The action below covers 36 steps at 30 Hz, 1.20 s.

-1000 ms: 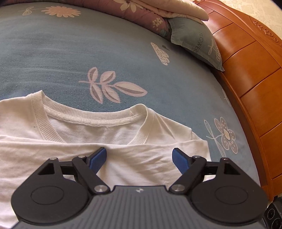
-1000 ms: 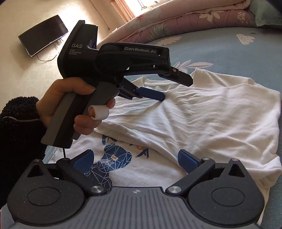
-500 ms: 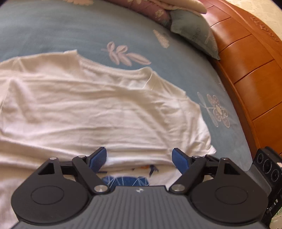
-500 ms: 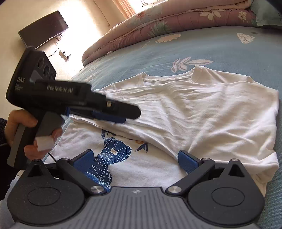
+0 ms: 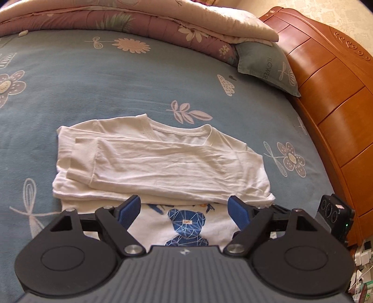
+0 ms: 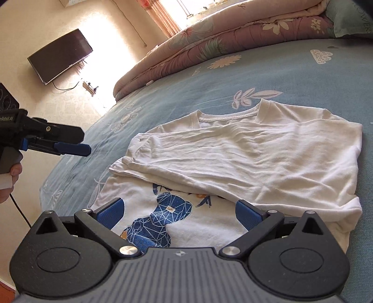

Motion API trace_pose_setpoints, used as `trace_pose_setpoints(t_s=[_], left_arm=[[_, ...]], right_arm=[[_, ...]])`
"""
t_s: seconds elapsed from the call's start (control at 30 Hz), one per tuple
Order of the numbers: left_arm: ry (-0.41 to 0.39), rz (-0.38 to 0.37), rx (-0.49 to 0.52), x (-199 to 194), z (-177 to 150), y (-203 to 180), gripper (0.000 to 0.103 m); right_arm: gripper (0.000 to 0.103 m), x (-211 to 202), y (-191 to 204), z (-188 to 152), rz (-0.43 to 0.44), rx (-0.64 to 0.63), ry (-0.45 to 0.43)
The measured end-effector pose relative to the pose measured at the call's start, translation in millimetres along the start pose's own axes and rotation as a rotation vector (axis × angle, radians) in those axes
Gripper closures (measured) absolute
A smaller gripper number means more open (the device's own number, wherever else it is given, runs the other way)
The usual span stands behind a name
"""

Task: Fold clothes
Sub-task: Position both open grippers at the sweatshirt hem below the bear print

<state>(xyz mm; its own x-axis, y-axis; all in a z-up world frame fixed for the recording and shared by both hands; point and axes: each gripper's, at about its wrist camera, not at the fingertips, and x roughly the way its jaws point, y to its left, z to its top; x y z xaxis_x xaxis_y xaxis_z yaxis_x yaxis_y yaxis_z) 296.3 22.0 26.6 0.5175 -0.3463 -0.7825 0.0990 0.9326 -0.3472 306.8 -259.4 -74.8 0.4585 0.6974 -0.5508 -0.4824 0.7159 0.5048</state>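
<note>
Both sets of jaws stood wide apart, and nothing was held between them. The left gripper (image 5: 185, 211) hung clear above the near part of the white shirt (image 5: 163, 163), touching no cloth; seen from the right wrist, the left gripper (image 6: 79, 149) was off past the shirt's left edge, above the bed. The right gripper (image 6: 178, 213) hovered over the blue bear print (image 6: 151, 223), and no contact with the fabric could be made out.

The shirt lay on the blue floral bedsheet (image 5: 116, 77), toward the bed's near edge, collar pointing at the rolled quilt (image 5: 139, 21) and the pillow (image 5: 268, 67) by the wooden headboard (image 5: 331, 98). Both sleeves were laid across the chest, the lower body still flat.

The risk was judged to lie in the next fold: if only the top layer of the hem were pinched, or the two sides lifted unevenly, the loosely laid sleeves could be dragged out of place. The soft sheet could also be caught together with the cloth.
</note>
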Motion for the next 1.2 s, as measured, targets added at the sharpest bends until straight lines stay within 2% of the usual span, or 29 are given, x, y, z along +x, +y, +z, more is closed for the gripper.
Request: trace_pose_setpoints(t_s=[0.1,0.2,0.23,0.33,0.43,0.53,0.6,0.7,0.77,0.83,0.9,0.97,1.2], left_arm=[[-0.018,0.035,0.028,-5.7,-24.8,6.3,0.018],[-0.03,0.097,0.091,5.1,-58.2,10.4,0.018],[-0.038,0.141,0.123,11.1,-74.3,10.1,0.018],[-0.067,0.207,0.247,23.8,-115.9,5.3,0.018],[-0.109,0.272,0.339,28.0,-147.1,-3.2,0.018],[-0.18,0.314,0.409,22.7,-176.2,-11.0,0.018],[-0.204,0.325,0.44,19.3,-191.8,-14.5,0.018],[-0.175,0.298,0.47,19.9,-210.2,-14.8,0.018],[-0.161,0.258,0.401,19.8,-215.8,-5.8,0.016],[-0.151,0.232,0.355,18.6,-219.4,0.9,0.011],[-0.144,0.218,0.33,16.5,-221.7,5.3,0.011],[-0.136,0.221,0.348,14.6,-226.1,3.7,0.01],[-0.103,0.22,0.312,9.5,-232.1,7.1,0.008]], right_arm=[[0.0,-7.6,18.9,-7.3,-0.061,-0.07,0.0],[0.0,-9.4,44.0,-23.2,-0.175,-0.183,0.005],[0.0,-9.5,49.7,-31.5,-0.205,-0.186,0.006],[0.0,-9.6,64.1,-57.3,-0.278,-0.161,0.013],[0.0,-8.7,79.5,-76.5,-0.363,-0.191,0.028],[0.0,-13.4,91.3,-93.2,-0.433,-0.229,0.025],[0.0,-19.6,96.3,-106.2,-0.459,-0.221,0.029],[0.0,-22.3,97.7,-126.0,-0.5,-0.221,0.053],[0.0,-21.4,96.9,-140.5,-0.526,-0.232,0.073],[0.0,-24.6,99.4,-150.5,-0.543,-0.239,0.029],[0.0,-26.3,99.8,-157.0,-0.553,-0.23,-0.013],[0.0,-26.0,100.9,-160.2,-0.561,-0.231,-0.038],[0.0,-27.6,100.6,-161.9,-0.557,-0.237,-0.056]])
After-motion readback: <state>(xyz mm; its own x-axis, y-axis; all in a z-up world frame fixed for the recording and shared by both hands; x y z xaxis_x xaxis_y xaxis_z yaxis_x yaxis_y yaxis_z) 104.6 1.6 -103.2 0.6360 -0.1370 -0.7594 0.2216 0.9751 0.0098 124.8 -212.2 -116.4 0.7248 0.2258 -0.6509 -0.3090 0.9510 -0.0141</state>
